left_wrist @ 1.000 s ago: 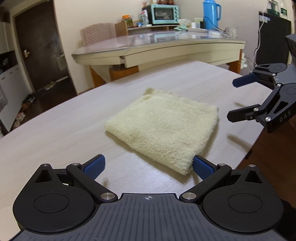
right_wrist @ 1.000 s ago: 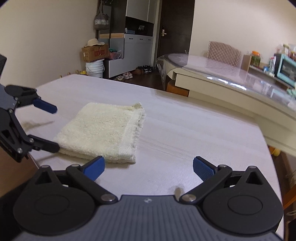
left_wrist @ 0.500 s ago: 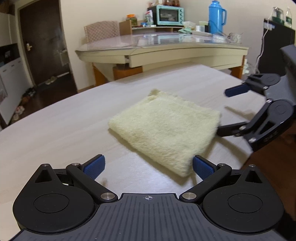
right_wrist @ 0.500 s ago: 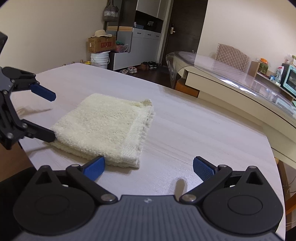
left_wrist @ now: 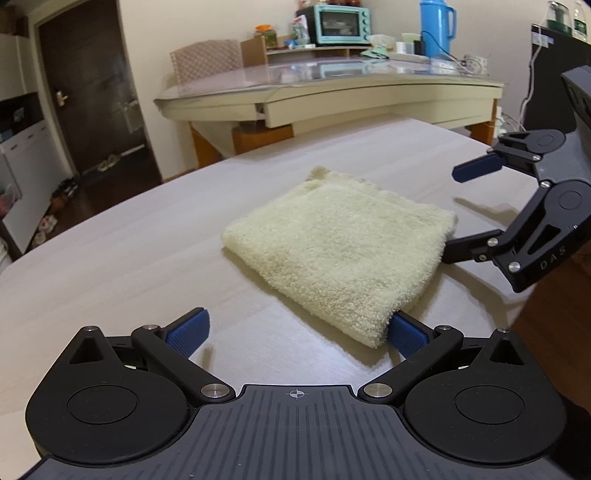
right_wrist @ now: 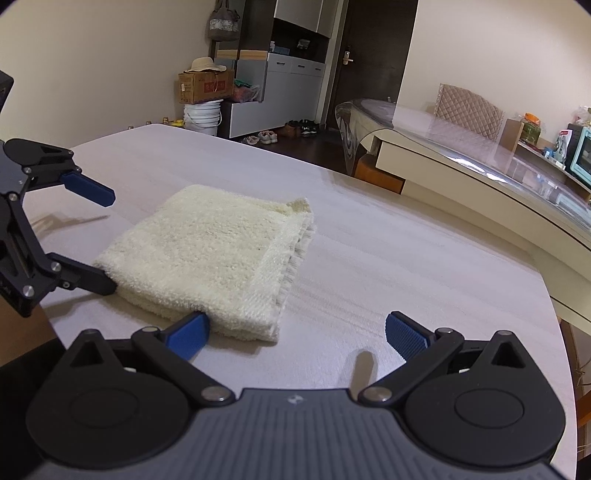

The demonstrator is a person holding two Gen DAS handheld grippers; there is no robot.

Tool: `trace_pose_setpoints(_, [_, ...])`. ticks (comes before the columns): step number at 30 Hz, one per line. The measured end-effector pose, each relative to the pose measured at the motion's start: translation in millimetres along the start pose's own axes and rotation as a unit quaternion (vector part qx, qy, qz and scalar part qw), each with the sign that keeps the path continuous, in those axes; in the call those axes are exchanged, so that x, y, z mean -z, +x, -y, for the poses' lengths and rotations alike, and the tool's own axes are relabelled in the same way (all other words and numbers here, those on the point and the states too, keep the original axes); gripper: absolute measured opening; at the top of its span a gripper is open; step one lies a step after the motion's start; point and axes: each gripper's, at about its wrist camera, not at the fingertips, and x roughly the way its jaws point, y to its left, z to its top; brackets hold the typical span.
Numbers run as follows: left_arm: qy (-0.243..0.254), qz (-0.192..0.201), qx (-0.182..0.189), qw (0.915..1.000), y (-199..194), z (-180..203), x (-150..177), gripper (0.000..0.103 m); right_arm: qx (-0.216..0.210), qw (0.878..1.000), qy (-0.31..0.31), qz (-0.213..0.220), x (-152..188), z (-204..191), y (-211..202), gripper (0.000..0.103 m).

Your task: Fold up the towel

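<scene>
A pale yellow towel [left_wrist: 340, 243], folded into a thick square, lies flat on the light wooden table [left_wrist: 110, 266]; it also shows in the right wrist view [right_wrist: 210, 254]. My left gripper [left_wrist: 295, 332] is open at the towel's near corner, its right pad touching the fold. My right gripper [right_wrist: 295, 330] is open at another corner, its left pad against the towel's edge. Each gripper shows in the other's view: the right gripper [left_wrist: 461, 210] with its lower finger at the towel's side, and the left gripper [right_wrist: 107, 240] likewise.
A glass-topped side table [left_wrist: 332, 85] stands behind, with a toaster oven [left_wrist: 341, 20] and a blue thermos [left_wrist: 436, 26]. A padded chair [left_wrist: 207, 61] is by it. The table edge [left_wrist: 532, 302] runs close by at the right. Cabinets and a door [right_wrist: 295, 66] are far off.
Both grippers have moved in toward the towel, from clear of it to touching its corners. The towel has not moved. Both stay open.
</scene>
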Motion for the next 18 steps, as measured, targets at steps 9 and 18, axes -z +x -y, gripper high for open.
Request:
trace_pose_setpoints(9, [-0.013,-0.007,-0.019,0.9997,5.2,-10.4,-4.3,0.103,0.004,1.000,-0.004,-0.007,-16.4,-8.1,15.5,0.103])
trace_pose_setpoints(18, [-0.035,-0.014,-0.023,0.9990,-3.0,-1.5,0.9,0.103,0.003,0.999,0.045,0.001,-3.5,-4.5,-3.6,0.103])
